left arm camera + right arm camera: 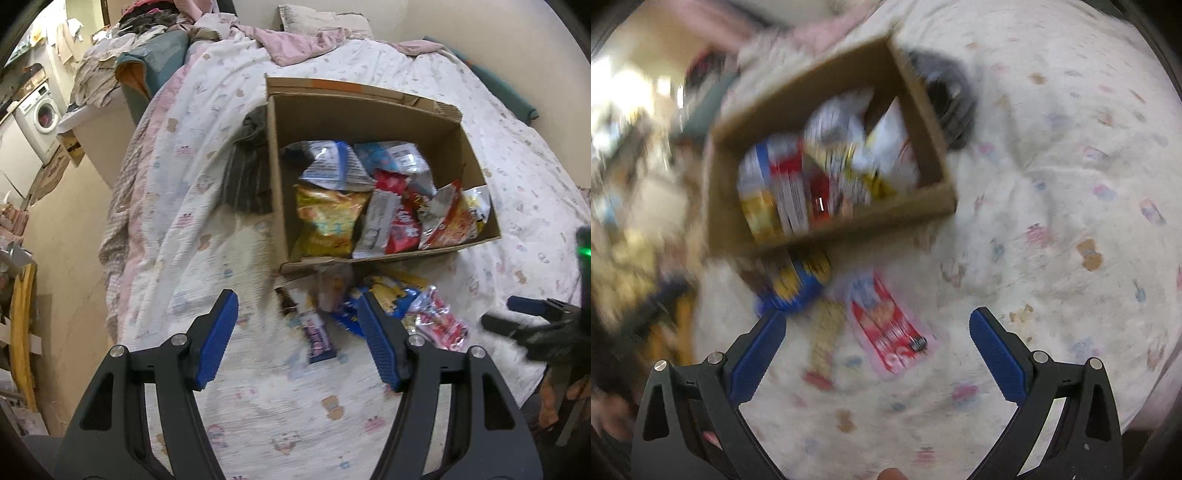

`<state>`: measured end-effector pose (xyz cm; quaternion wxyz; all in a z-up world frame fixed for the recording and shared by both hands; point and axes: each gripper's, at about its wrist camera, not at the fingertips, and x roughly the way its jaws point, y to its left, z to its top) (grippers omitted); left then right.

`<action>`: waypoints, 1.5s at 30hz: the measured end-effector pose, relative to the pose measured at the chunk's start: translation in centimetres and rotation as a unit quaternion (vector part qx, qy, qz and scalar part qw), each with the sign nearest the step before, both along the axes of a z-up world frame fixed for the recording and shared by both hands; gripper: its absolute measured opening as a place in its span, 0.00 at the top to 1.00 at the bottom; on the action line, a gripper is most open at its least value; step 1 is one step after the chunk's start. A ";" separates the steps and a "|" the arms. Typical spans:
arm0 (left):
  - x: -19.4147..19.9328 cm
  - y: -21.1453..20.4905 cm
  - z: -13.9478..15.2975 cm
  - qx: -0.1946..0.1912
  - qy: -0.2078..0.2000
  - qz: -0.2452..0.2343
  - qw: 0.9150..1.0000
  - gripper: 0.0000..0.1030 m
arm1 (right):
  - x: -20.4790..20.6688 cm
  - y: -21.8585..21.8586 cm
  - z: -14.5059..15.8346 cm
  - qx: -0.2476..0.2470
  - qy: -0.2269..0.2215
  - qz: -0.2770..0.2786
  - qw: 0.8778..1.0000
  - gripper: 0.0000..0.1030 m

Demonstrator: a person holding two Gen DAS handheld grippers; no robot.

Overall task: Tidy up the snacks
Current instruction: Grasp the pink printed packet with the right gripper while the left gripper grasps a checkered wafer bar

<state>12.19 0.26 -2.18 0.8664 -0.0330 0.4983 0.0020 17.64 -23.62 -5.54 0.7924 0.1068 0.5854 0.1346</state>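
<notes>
We hold the left gripper (299, 332) over a bed (229, 177) spread with a pale printed quilt, its blue pads standing well apart with nothing between them. Ahead of it sits an open cardboard box (280, 173) full of snack packets: a yellow bag (328, 221) at the near left, a red packet (402, 221) in the middle, silver and blue ones behind. A dark grey cloth (247, 173) lies against the box's left wall. Just in front of the box, loose snacks lie on the quilt: a blue-and-yellow pack (395, 295), a red-and-pink packet (439, 321) and a narrow purple bar (319, 338) nearest the left pad. Our right gripper (877, 321) is also spread wide and empty, hanging over the red-and-pink packet (890, 325), which lies flat on the quilt between its pads but apart from both. That view is blurred; the box (923, 110) shows tilted above, the blue-and-yellow pack (798, 284) touching its near wall. In the left view, the right gripper (532, 314) shows at the right edge.
</notes>
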 end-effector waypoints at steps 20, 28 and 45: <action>-0.1 -0.3 -0.8 0.011 0.012 -0.022 1.000 0.38 | 3.1 8.6 -9.1 -0.152 0.088 0.151 0.973 0.37; 0.0 -1.8 -1.0 0.013 0.016 -0.037 0.999 0.38 | 3.0 7.5 -8.5 -0.134 0.081 0.141 0.978 0.45; -0.2 -7.6 -3.3 0.022 0.047 -0.079 0.996 0.38 | -0.9 -0.4 -2.6 -0.019 0.060 0.038 0.997 0.46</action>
